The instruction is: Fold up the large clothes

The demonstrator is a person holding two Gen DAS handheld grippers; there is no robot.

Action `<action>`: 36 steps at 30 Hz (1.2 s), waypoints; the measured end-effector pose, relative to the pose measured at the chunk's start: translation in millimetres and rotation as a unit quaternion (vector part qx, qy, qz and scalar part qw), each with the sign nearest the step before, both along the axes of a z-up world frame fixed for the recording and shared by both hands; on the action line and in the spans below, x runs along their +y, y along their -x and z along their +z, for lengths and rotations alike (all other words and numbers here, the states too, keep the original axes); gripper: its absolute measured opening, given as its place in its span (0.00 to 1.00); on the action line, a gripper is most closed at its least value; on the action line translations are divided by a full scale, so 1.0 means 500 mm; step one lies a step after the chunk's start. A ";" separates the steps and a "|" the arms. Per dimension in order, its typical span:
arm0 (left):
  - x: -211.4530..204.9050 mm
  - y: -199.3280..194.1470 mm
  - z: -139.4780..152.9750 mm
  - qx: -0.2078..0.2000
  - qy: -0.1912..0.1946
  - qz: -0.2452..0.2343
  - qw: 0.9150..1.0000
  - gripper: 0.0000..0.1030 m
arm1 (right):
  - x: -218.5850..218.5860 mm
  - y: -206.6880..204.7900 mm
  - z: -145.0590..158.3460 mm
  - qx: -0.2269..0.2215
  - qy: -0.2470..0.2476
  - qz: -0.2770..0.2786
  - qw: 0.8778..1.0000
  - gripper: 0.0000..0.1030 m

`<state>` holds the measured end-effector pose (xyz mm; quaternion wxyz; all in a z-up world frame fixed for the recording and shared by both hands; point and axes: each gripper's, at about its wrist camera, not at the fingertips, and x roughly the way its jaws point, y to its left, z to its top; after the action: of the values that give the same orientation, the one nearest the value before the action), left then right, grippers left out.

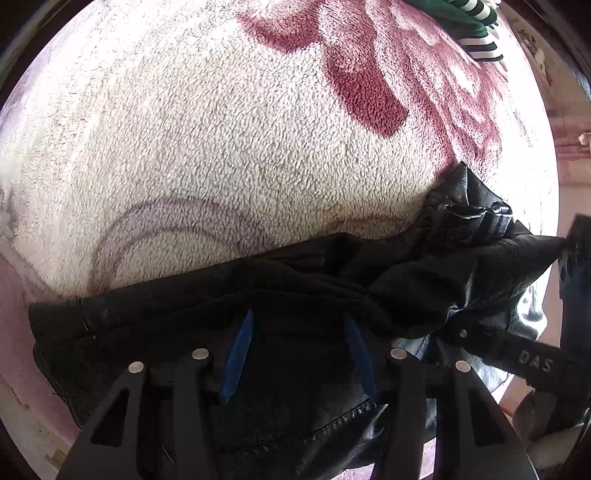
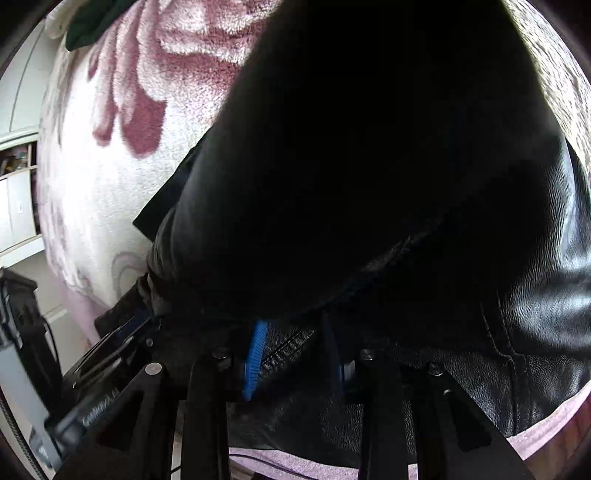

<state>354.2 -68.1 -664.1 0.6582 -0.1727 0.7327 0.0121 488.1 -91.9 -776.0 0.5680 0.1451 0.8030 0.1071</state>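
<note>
A black leather jacket (image 1: 303, 295) is seen bunched along the near edge of a fleece blanket (image 1: 207, 140) patterned in cream and maroon; a green striped garment (image 1: 469, 22) is seen at the blanket's far edge. The left gripper (image 1: 299, 332) is held low over the jacket, pointed forward across the blanket; its blue-padded fingers (image 1: 240, 354) are spread apart, with jacket folds lying between them, and whether anything is gripped cannot be told. The right gripper (image 2: 295, 343) is pressed close into the jacket (image 2: 369, 166), which fills most of its view; its fingers (image 2: 255, 354) are parted around a stitched seam, and a firm grasp cannot be confirmed. In the left view the right gripper is glimpsed at the right edge, beside the jacket's raised end.
</note>
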 end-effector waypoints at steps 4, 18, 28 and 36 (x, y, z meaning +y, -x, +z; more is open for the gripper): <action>-0.020 -0.009 0.013 0.009 -0.013 -0.011 1.000 0.47 | -0.002 -0.013 -0.010 0.026 -0.014 -0.014 0.999 0.32; -0.134 -0.004 0.019 0.005 0.020 -0.025 0.999 0.50 | -0.446 0.193 0.073 -0.042 -0.103 -0.237 0.965 0.67; -0.136 0.016 0.017 -0.003 0.011 -0.030 0.999 0.50 | -0.397 0.083 -0.070 -0.111 -0.286 -0.285 0.908 0.73; -0.150 0.031 0.006 0.002 0.021 -0.018 1.000 0.51 | -0.355 0.079 0.034 -0.146 -0.316 -0.289 0.892 0.18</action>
<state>338.9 -142.9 -660.9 0.6532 -0.1731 0.7370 -0.0149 448.7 -269.5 -758.9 0.6088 0.5248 0.5580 0.2062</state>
